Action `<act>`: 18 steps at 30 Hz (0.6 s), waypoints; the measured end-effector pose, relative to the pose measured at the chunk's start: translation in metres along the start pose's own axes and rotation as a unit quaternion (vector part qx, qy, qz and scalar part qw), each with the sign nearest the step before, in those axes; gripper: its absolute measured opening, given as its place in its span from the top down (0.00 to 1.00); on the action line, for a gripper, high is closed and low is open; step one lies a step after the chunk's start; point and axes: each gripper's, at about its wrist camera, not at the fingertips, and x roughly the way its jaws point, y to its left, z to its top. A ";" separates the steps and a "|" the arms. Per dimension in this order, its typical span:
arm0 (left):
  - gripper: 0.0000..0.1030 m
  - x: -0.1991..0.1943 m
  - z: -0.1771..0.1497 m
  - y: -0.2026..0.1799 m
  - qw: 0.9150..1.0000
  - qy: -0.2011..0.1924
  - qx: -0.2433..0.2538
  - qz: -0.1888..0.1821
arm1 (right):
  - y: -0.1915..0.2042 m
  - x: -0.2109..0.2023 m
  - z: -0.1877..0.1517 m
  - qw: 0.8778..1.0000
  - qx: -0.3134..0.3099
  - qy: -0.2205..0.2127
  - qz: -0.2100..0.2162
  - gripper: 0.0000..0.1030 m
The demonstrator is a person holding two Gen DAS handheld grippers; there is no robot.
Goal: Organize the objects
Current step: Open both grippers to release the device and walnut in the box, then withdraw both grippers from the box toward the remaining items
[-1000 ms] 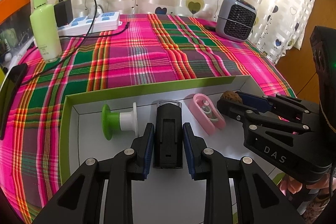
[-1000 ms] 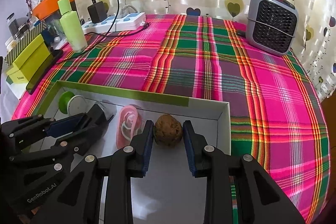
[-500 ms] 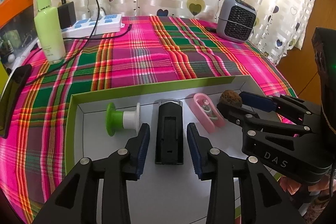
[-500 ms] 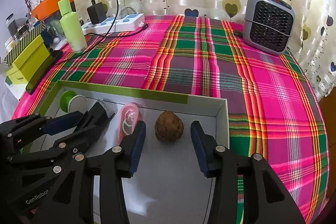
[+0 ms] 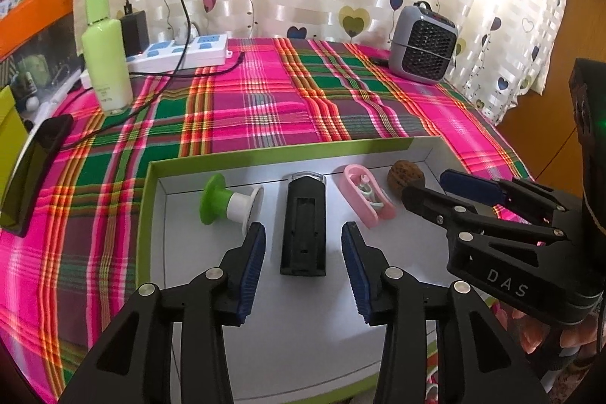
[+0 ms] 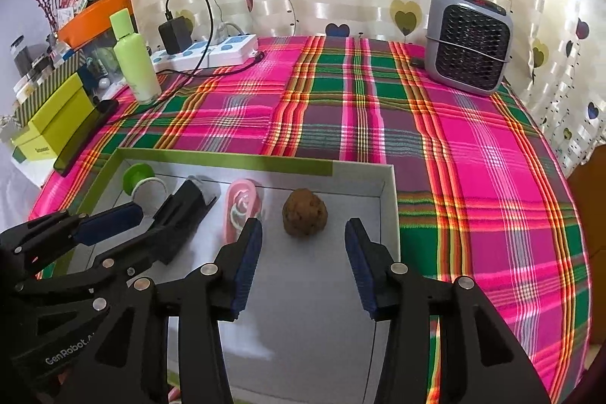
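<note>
A green-rimmed white box (image 5: 265, 148) (image 6: 227, 159) lies on the plaid cloth. Along its far wall lie a green-and-white spool (image 5: 227, 203) (image 6: 138, 178), a black rectangular device (image 5: 303, 226) (image 6: 197, 199), a pink case (image 5: 365, 195) (image 6: 242, 205) and a brown walnut (image 5: 405, 173) (image 6: 305, 216). My left gripper (image 5: 303, 241) hangs over the box, its jaws opening, the black device lying loose between the tips. My right gripper (image 6: 303, 241) (image 5: 443, 188) stands open just short of the walnut, touching nothing.
At the back left stand a green bottle (image 5: 106, 55) (image 6: 136, 63), a white power strip (image 5: 178, 53) with a black charger, and a dark phone (image 5: 34, 169). A grey heater (image 5: 424, 48) (image 6: 467, 48) sits back right. Yellow-green boxes (image 6: 53, 116) crowd the left edge.
Both grippers opened and drew back slightly. The left let go of the black device, the right let go of the walnut; both objects stay on the box floor.
</note>
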 end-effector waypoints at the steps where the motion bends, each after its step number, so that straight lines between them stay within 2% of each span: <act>1: 0.61 -0.003 -0.001 -0.001 1.000 -0.003 0.001 0.002 | 0.000 -0.002 -0.002 1.000 0.001 -0.001 0.000 0.54; 9: 0.61 -0.029 -0.011 -0.005 1.000 -0.026 0.003 0.008 | 0.003 -0.022 -0.014 1.000 0.014 -0.017 0.001 0.54; 18: 0.60 -0.049 -0.029 -0.006 0.999 -0.033 -0.001 0.015 | 0.011 -0.050 -0.029 0.999 0.015 -0.038 0.004 0.54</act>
